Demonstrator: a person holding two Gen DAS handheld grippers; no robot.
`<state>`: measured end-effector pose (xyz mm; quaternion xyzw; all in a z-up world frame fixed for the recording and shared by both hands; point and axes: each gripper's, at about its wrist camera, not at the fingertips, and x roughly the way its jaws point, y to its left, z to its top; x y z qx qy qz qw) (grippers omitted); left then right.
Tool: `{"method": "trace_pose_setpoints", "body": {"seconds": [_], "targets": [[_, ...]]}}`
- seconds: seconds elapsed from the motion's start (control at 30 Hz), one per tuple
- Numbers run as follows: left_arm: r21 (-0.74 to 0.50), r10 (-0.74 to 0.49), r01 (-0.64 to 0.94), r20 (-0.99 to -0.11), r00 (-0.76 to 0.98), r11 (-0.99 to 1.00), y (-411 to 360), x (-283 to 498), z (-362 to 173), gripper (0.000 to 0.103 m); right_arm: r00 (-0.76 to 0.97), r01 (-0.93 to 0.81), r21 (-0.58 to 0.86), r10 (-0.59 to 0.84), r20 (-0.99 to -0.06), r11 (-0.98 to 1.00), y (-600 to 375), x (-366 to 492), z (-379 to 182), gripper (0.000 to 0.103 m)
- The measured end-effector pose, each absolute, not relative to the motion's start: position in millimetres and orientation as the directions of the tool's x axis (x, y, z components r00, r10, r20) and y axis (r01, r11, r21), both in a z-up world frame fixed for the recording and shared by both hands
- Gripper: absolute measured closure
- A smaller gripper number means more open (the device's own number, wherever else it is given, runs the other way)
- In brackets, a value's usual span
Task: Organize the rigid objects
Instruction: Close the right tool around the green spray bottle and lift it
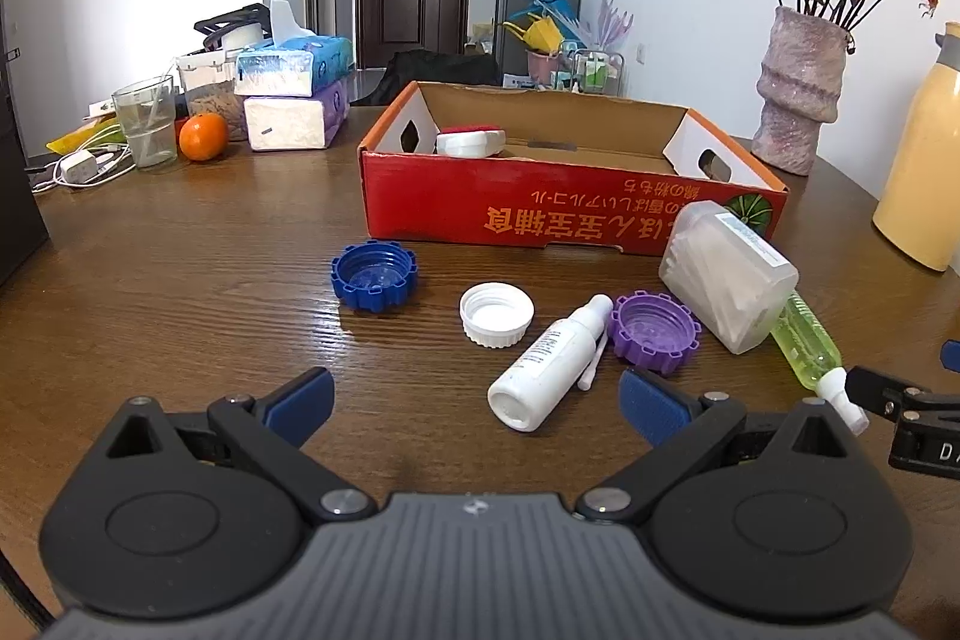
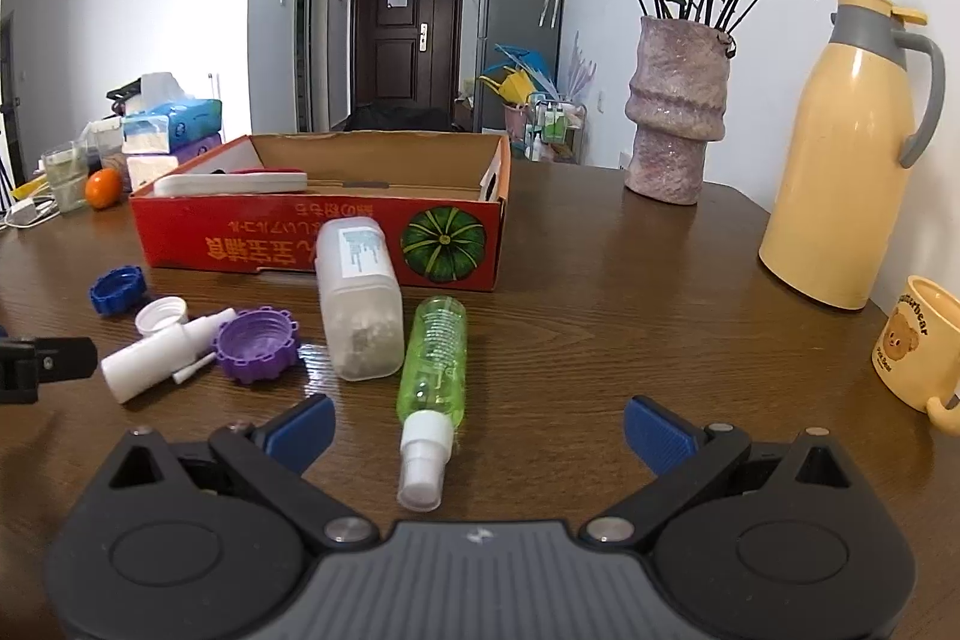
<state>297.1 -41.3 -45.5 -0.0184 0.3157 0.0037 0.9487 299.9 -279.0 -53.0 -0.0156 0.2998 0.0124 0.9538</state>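
A red cardboard box [image 1: 540, 214] [image 2: 240, 238] stands on the wooden table with a white and red item [image 1: 471, 141] inside. In front of it lie a blue cap [image 1: 373, 275], a white cap [image 1: 497, 313], a white spray bottle [image 1: 549, 364], a purple cap [image 1: 654, 331], a clear plastic container [image 1: 726, 274] [image 2: 359, 298] and a green spray bottle [image 2: 433, 376]. My left gripper [image 1: 477, 403] is open, just short of the white bottle. My right gripper [image 2: 480, 427] is open, with the green bottle's white nozzle between its fingers.
A pink vase [image 2: 675, 112] of dried roses, a yellow thermos [image 2: 840, 160] and a bear mug [image 2: 918, 340] stand at the right. Tissue packs [image 1: 294, 100], a glass [image 1: 147, 121], an orange [image 1: 203, 136] and a charger [image 1: 78, 166] sit at the far left.
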Motion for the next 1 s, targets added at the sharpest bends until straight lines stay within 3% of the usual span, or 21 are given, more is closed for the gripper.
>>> {"method": "trace_pose_setpoints", "body": {"seconds": [0.33,0.4,0.67,0.9,1.0], "targets": [[-0.004,0.014,-0.021,-0.611,0.792,1.000,-47,315,-50,0.000,0.809,-0.059,-0.078,0.002,-0.588,0.995,-276,334,-59,0.009],[0.002,0.017,-0.020,-0.613,0.790,1.000,-48,320,-50,0.000,0.800,-0.075,-0.082,0.011,-0.600,0.994,-273,343,-61,0.020],[0.023,0.035,-0.027,-0.617,0.786,0.999,-50,336,-52,0.000,0.770,-0.090,-0.041,0.043,-0.637,0.995,-269,366,-74,0.039],[0.022,0.034,-0.026,-0.628,0.777,0.999,-51,346,-57,0.000,0.745,-0.082,0.052,0.096,-0.660,0.995,-278,373,-85,0.072],[0.021,0.034,-0.027,-0.635,0.771,0.999,-51,349,-60,0.000,0.749,-0.083,0.059,0.101,-0.654,0.995,-279,371,-86,0.073]]}}
